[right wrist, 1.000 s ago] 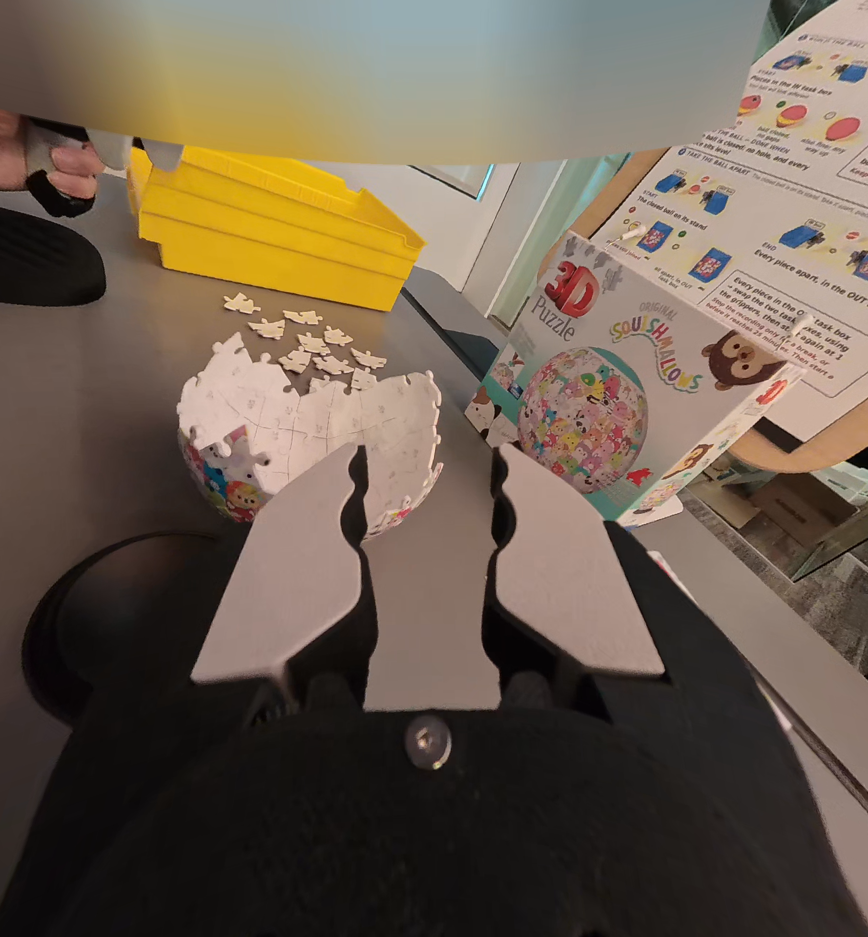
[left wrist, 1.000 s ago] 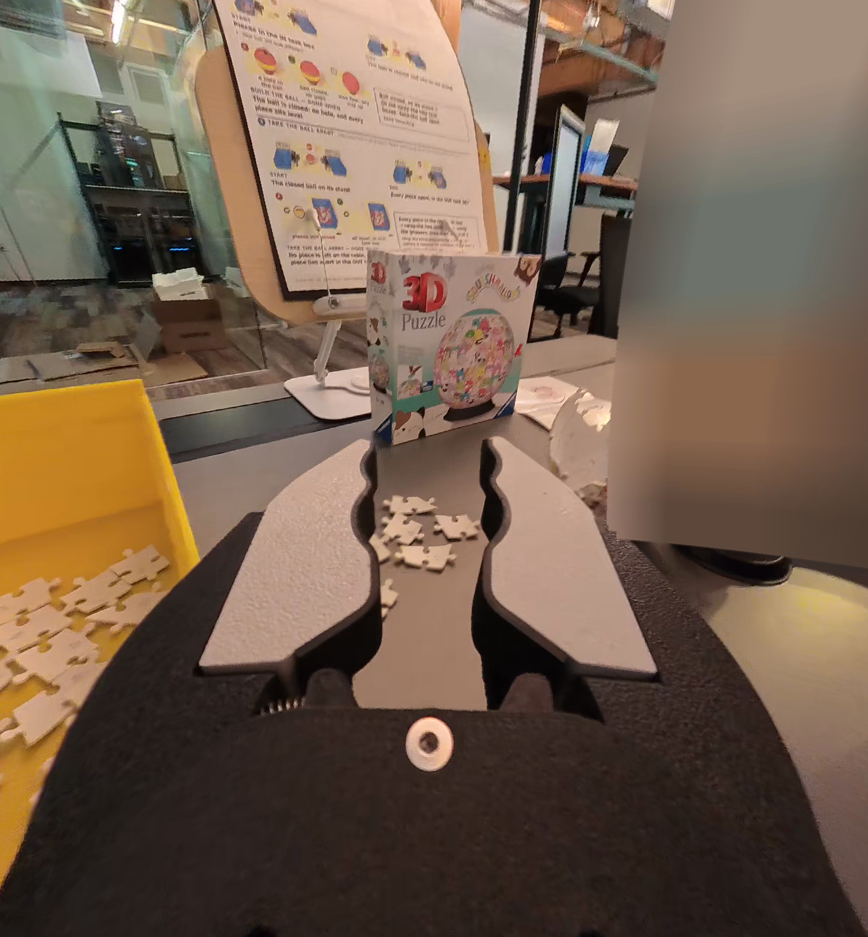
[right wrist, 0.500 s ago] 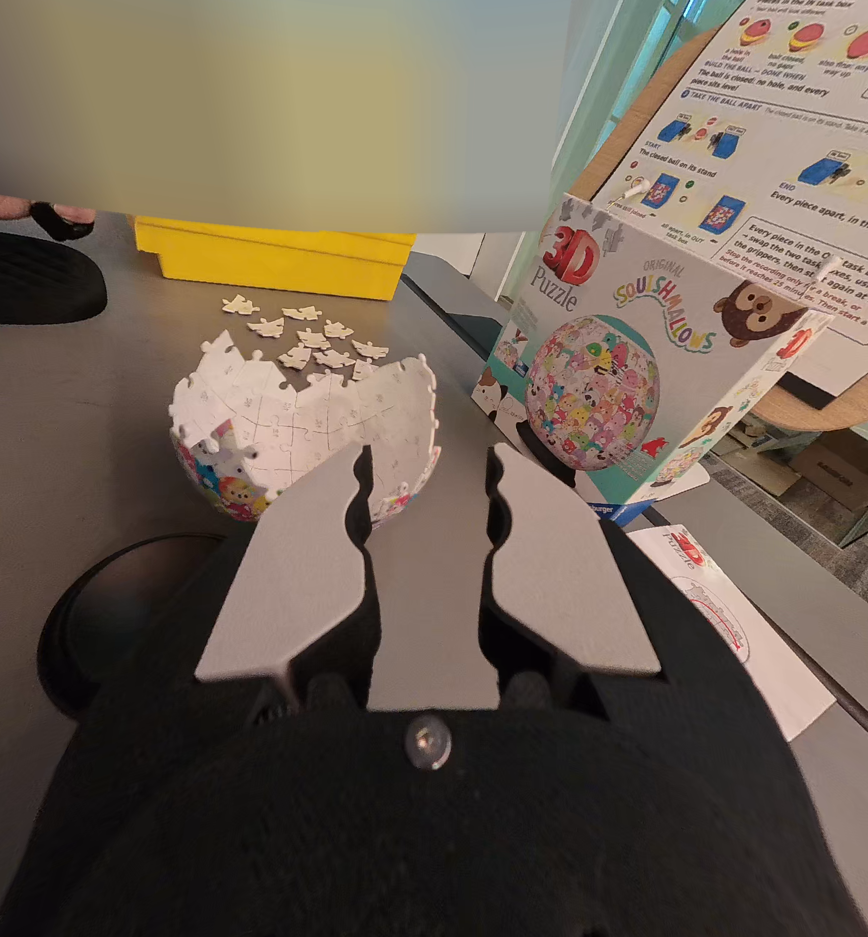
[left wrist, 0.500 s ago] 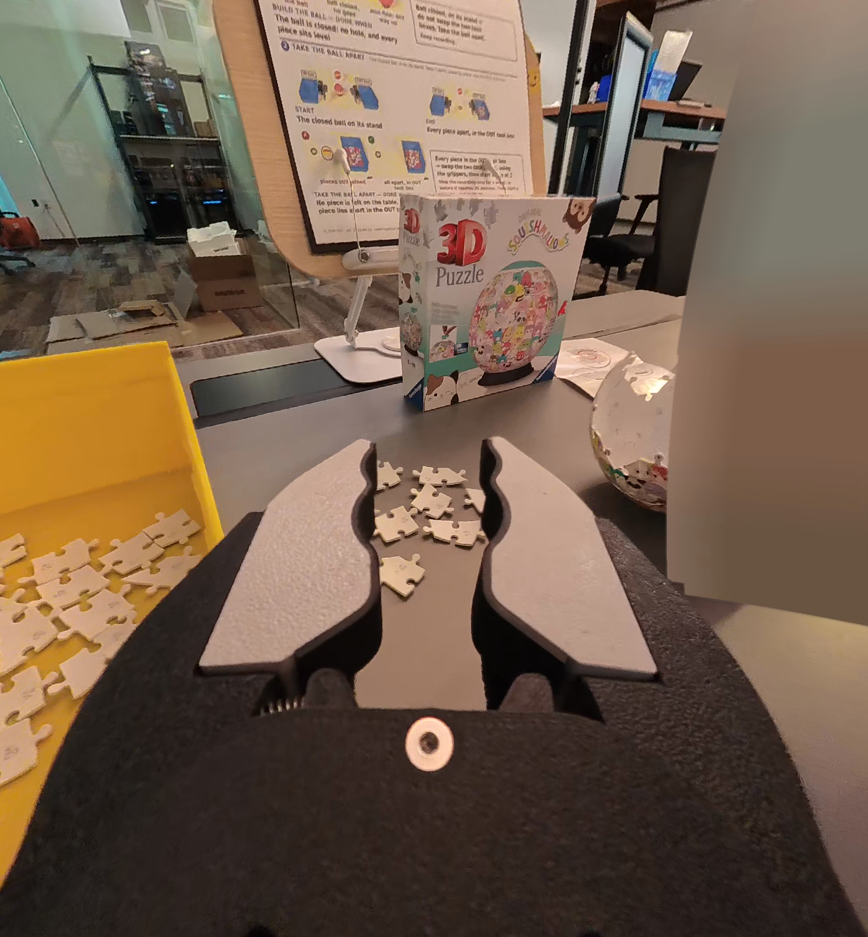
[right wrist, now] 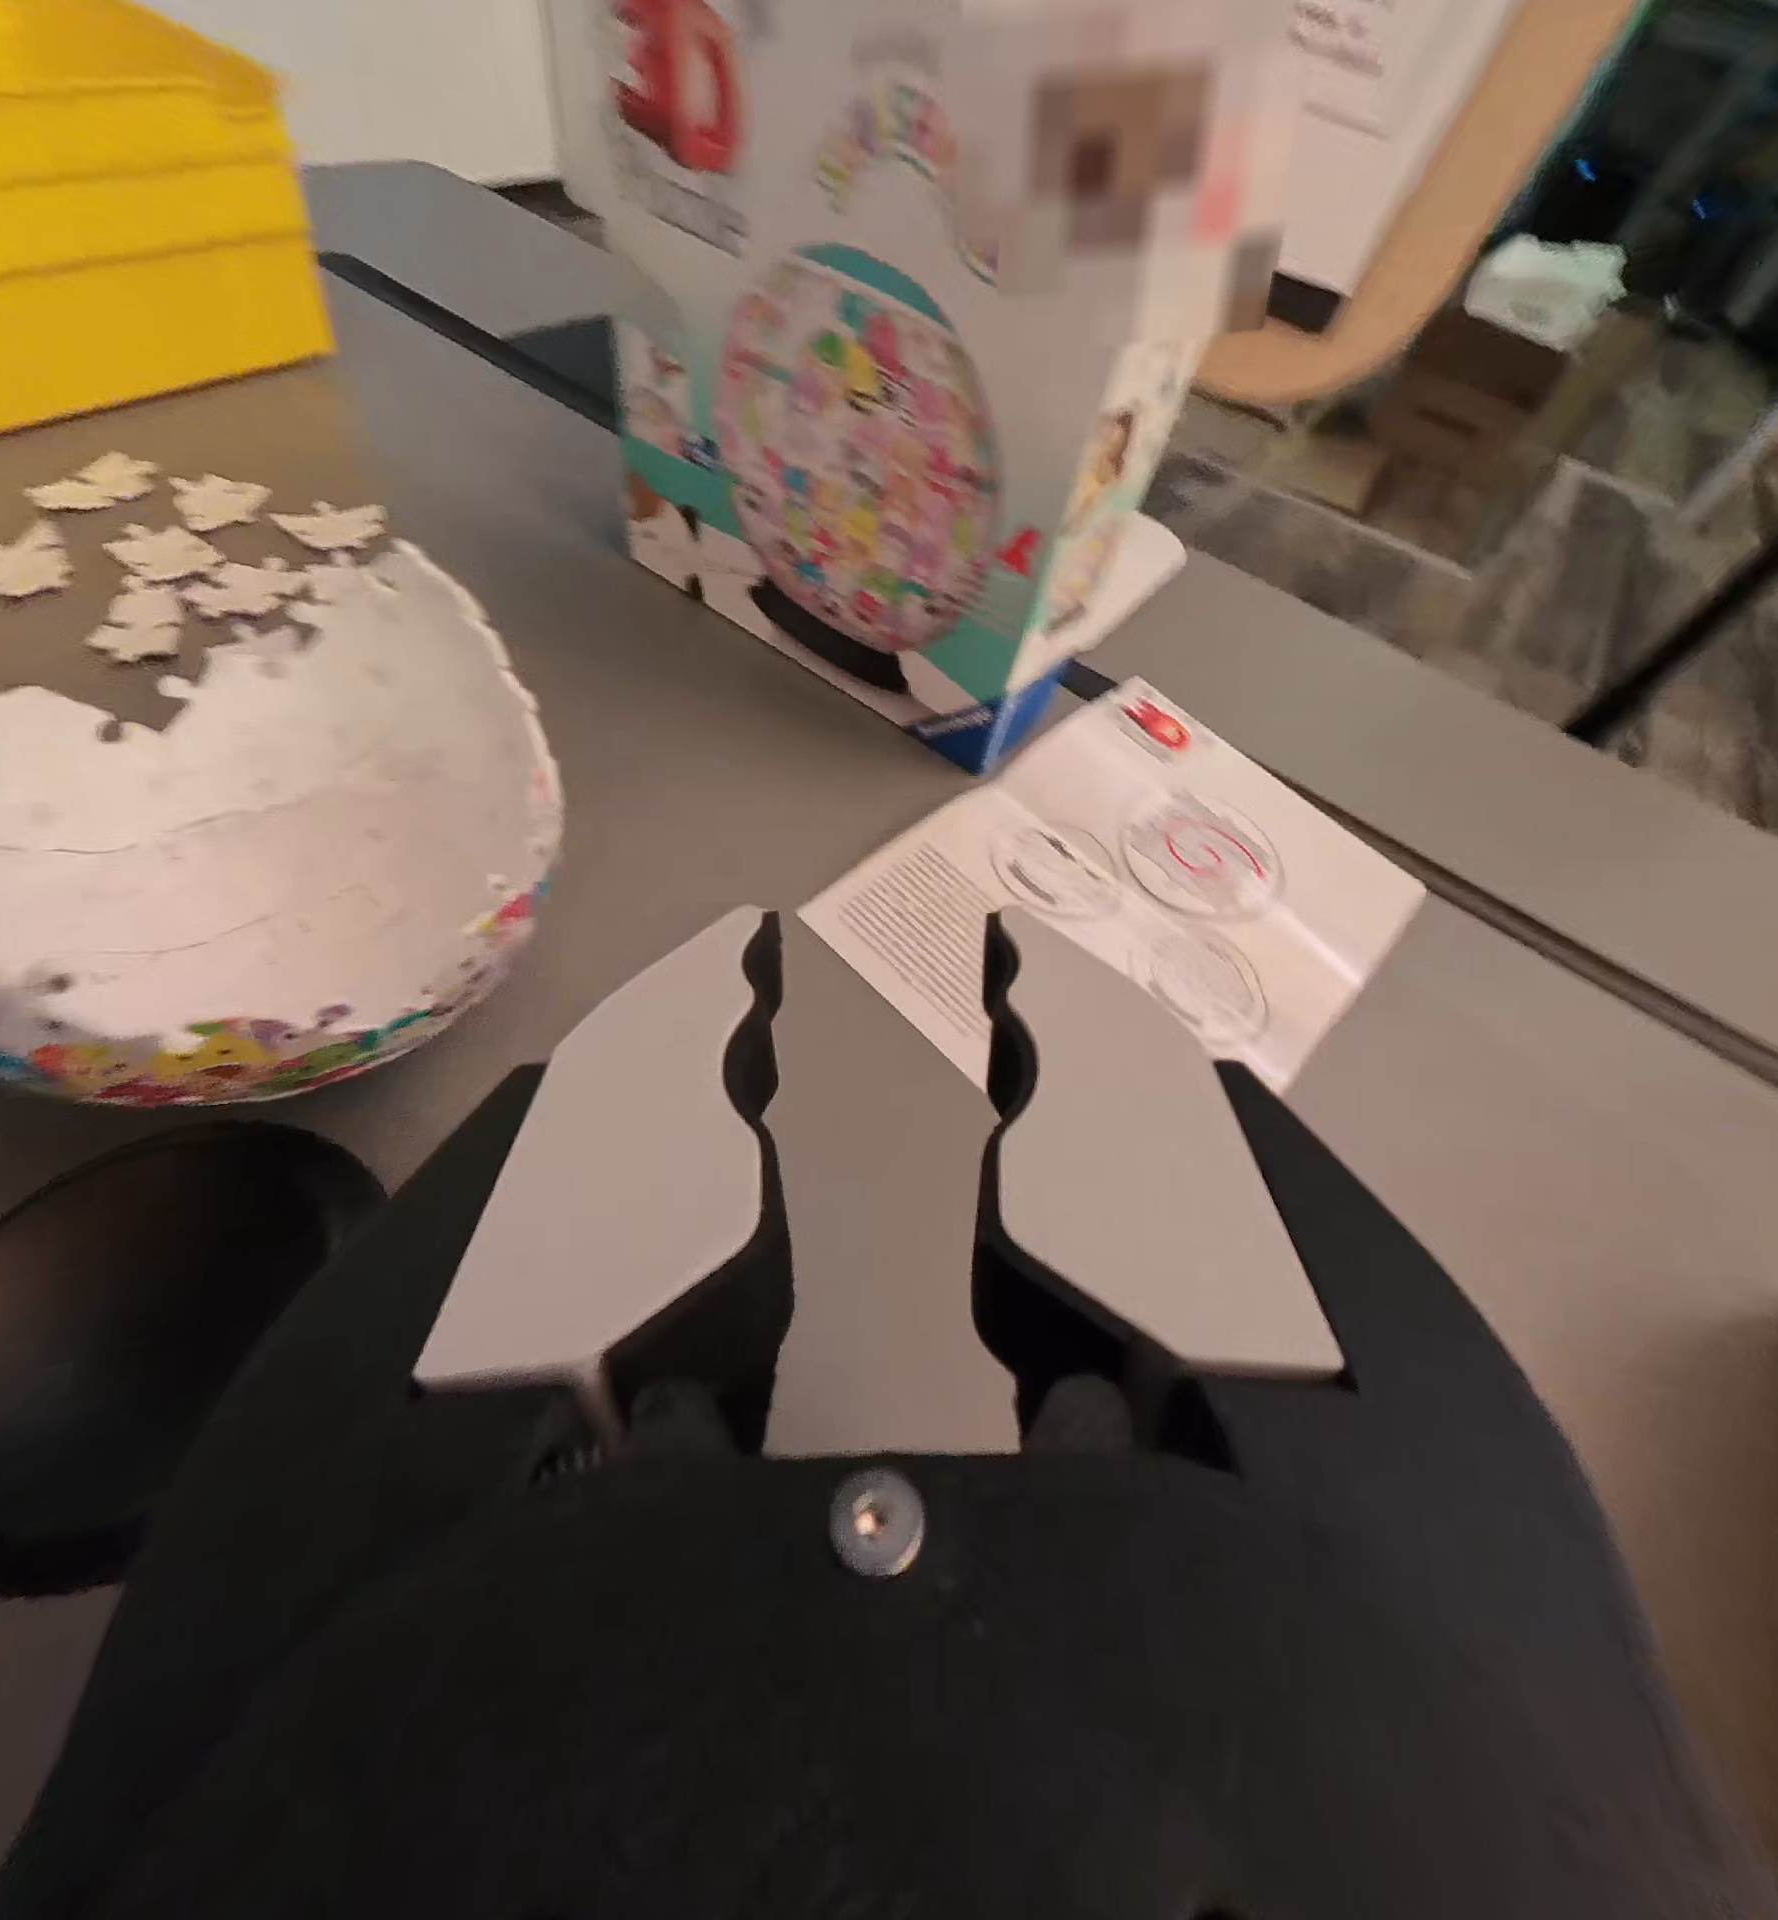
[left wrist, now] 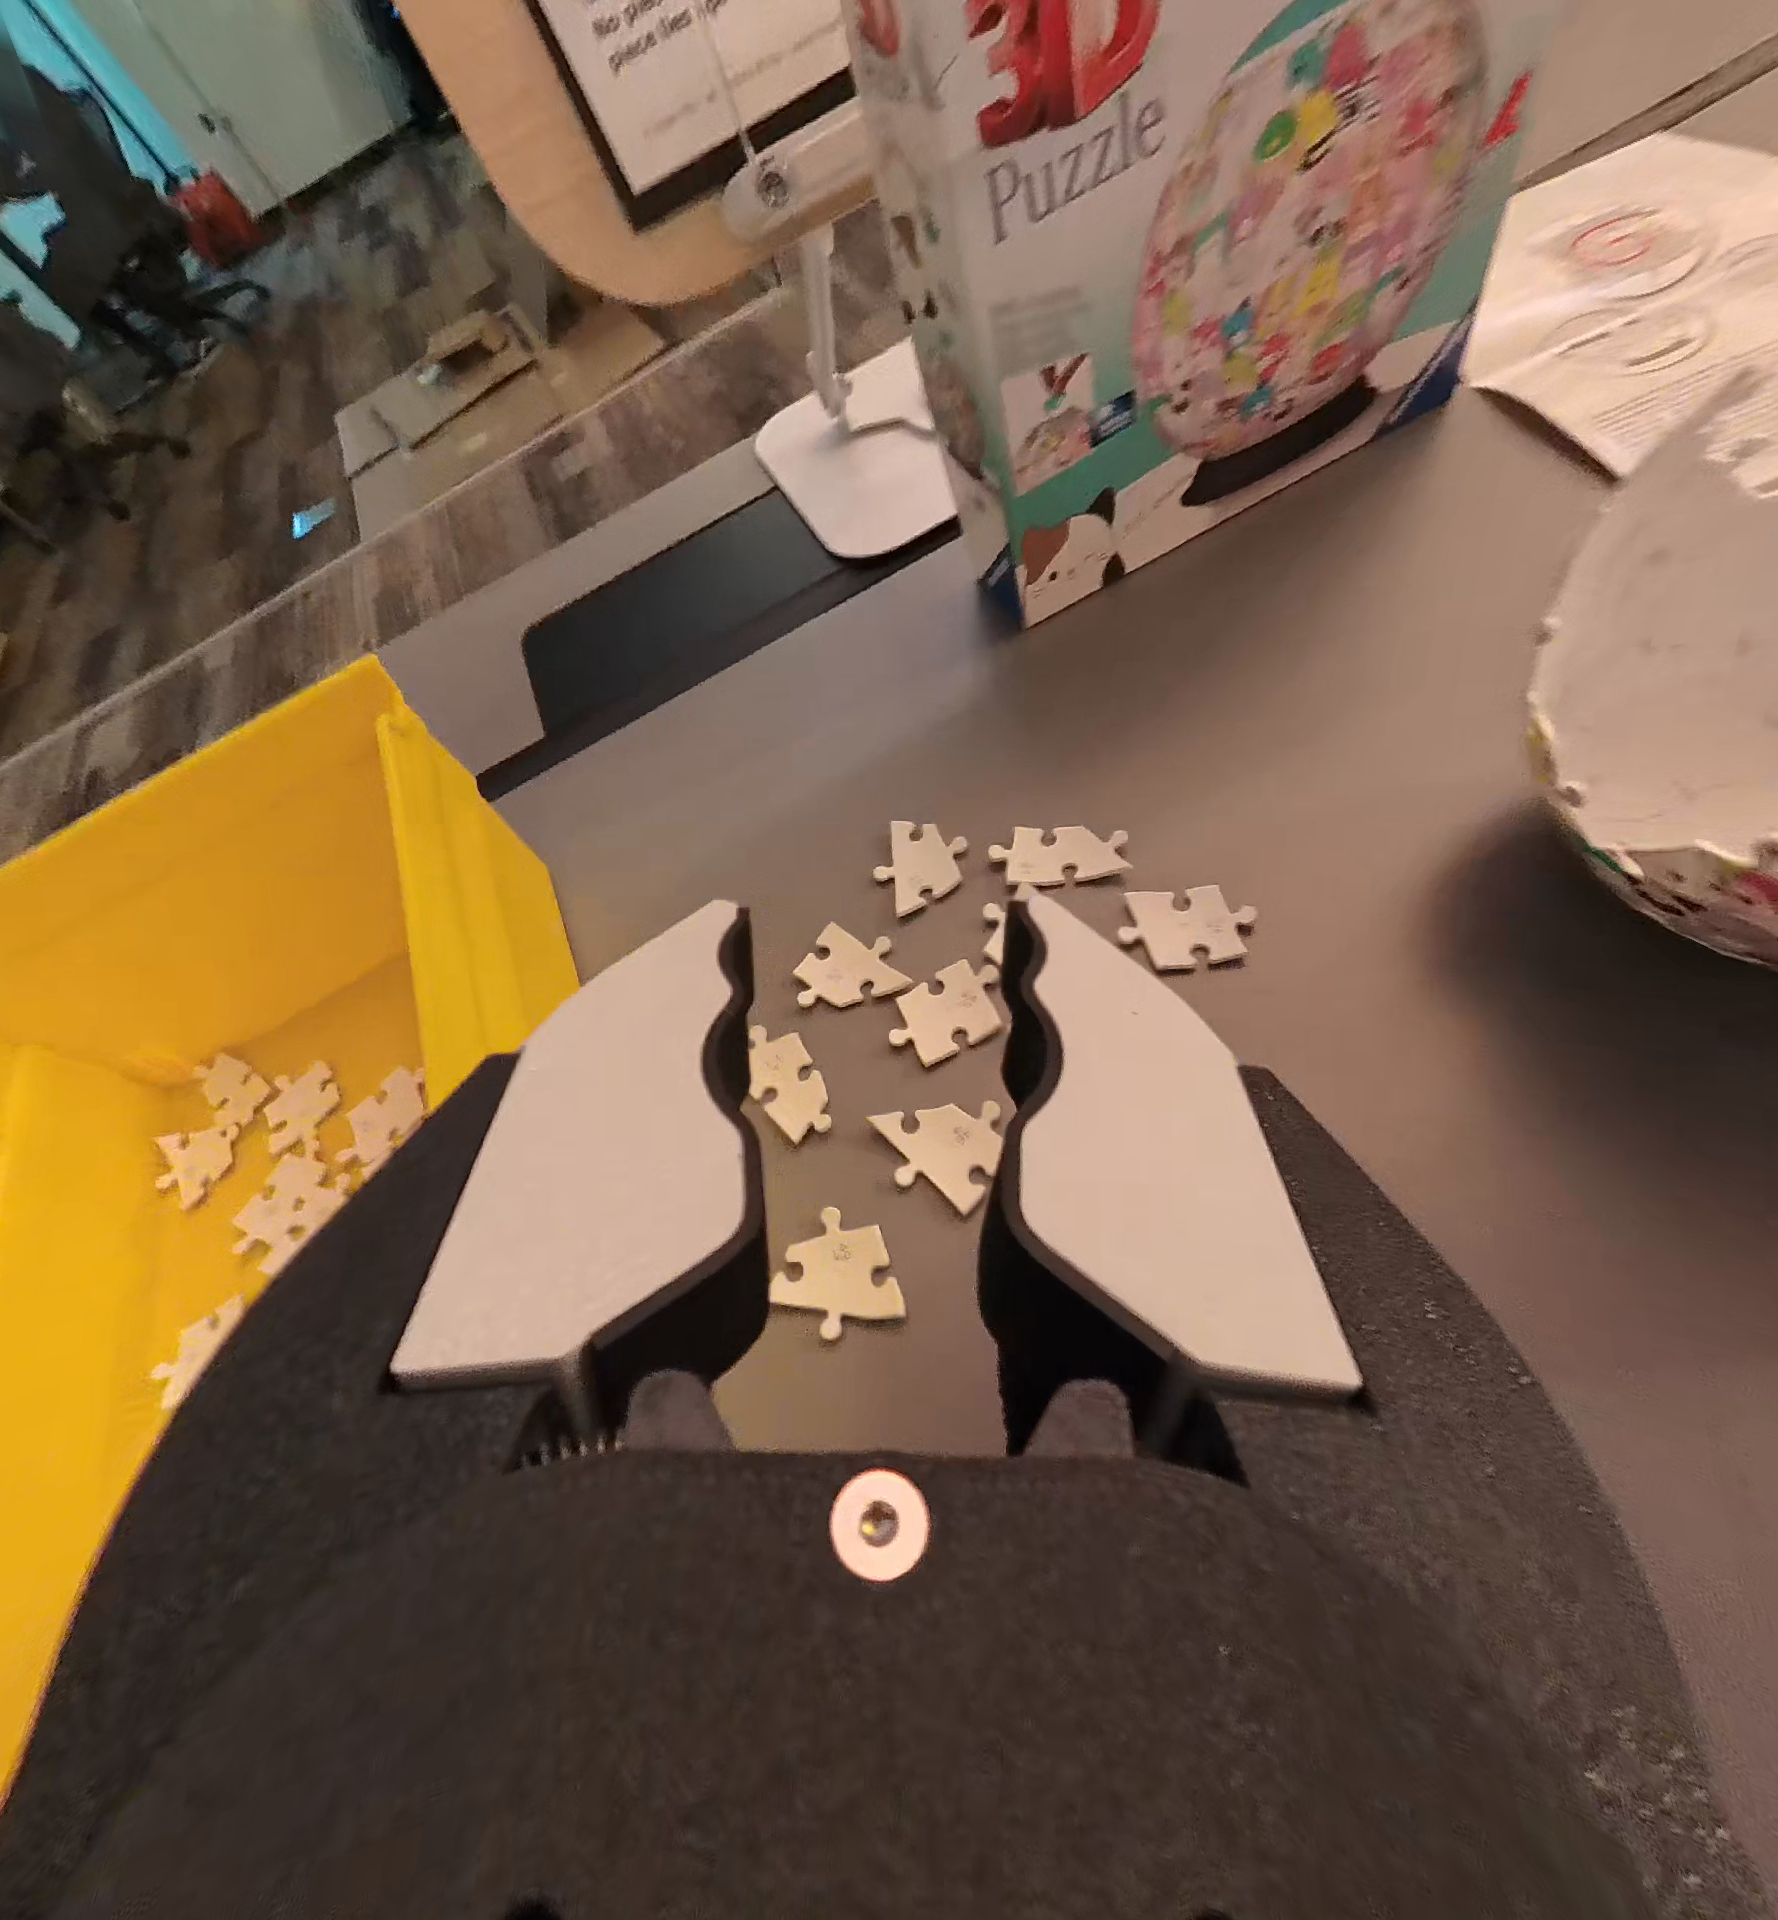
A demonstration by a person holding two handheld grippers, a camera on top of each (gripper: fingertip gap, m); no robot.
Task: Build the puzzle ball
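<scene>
Left wrist view: your left gripper [left wrist: 874, 925] hangs wide apart, empty, over loose pieces [left wrist: 947, 1013]. Half-built ball [left wrist: 1695, 727] sits at 2 o'clock. Drop onto one piece only, pinch its edge. Right gripper [right wrist: 880, 920] also spread, nothing held.

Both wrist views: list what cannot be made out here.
- Half-built white puzzle ball: left wrist view, cut off by the right edge; right wrist view, blurred and cut off at the left edge.
- Loose cardboard pieces in the yellow plastic bin: left wrist view, partly hidden behind the left gripper.
- Upright printed puzzle box: right wrist view, motion blur smears its artwork.
- Round black stand: right wrist view, partly hidden by the right gripper.
</scene>
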